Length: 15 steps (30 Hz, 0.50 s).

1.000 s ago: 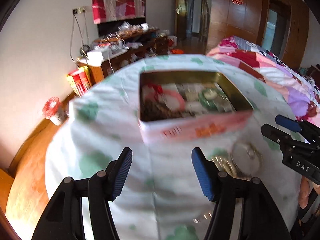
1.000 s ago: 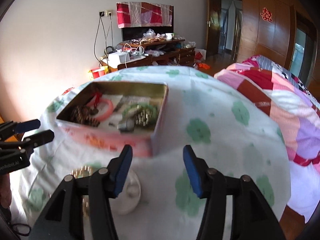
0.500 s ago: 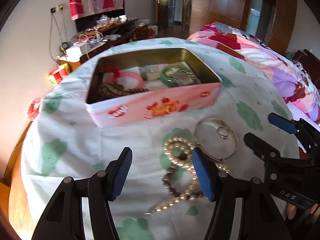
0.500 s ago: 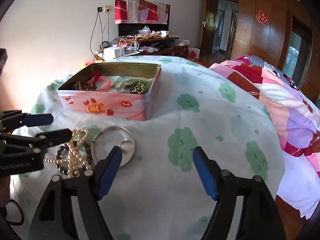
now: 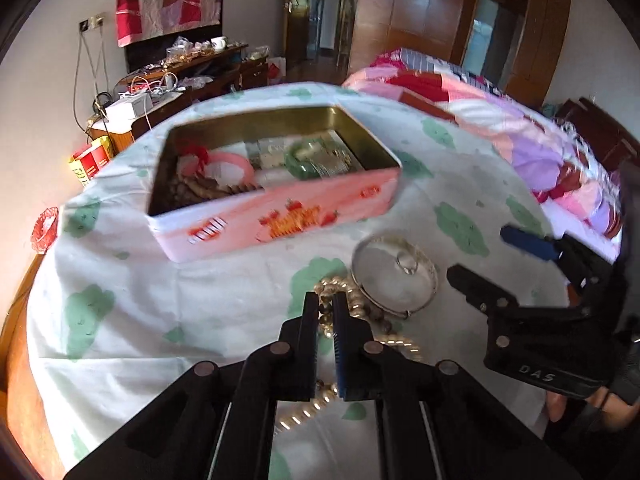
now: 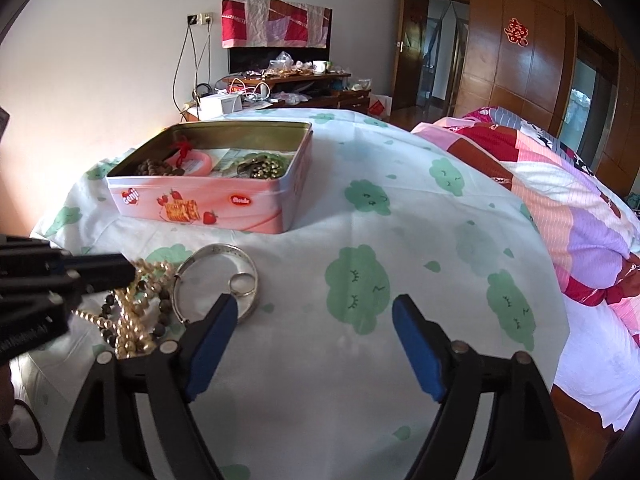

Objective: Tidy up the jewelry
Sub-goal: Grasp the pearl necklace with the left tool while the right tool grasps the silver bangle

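we're only partway — the pink cookie tin [image 6: 208,204] holds some pieces, but our left gripper [image 5: 325,312] is just closing on the pearl-and-brown bead strands [image 6: 136,312], the silver bangle [image 6: 218,280] and small ring [image 6: 242,283] wait, and the right gripper [image 6: 314,318] is opening, empty.

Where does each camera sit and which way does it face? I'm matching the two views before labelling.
Left wrist: on the left gripper, looking down at the pearl necklace its closing jaws pinch; right gripper at right.
Right wrist: on the right gripper, jaws opening over bare cloth; left gripper at left.
Shared: pink tin, bangle, ring, necklace.
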Available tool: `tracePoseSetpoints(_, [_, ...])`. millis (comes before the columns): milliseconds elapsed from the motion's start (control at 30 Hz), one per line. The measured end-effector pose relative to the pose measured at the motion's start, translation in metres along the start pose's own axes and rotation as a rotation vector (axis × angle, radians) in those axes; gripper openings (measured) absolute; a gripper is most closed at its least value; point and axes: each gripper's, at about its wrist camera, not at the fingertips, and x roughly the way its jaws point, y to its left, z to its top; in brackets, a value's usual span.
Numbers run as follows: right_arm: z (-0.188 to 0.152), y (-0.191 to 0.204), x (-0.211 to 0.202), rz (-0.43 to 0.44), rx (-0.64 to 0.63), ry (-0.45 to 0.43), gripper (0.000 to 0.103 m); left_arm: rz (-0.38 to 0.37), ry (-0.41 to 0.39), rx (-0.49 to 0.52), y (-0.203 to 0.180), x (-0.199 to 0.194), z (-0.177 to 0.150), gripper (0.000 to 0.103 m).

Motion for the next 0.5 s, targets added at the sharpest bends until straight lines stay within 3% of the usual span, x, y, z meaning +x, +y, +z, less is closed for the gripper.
tracePoseSetpoints(167, [0.001,0.001,-0.001,0.008,0.002,0.006,0.082,0.013,-0.072,-0.055,0.026,-0.028,0.012,0.005])
tracePoseSetpoints(500, [0.019,0.029,0.007,0.085,-0.068,0.041,0.083,0.001,-0.124,-0.114,0.05,-0.05,0.019,0.005])
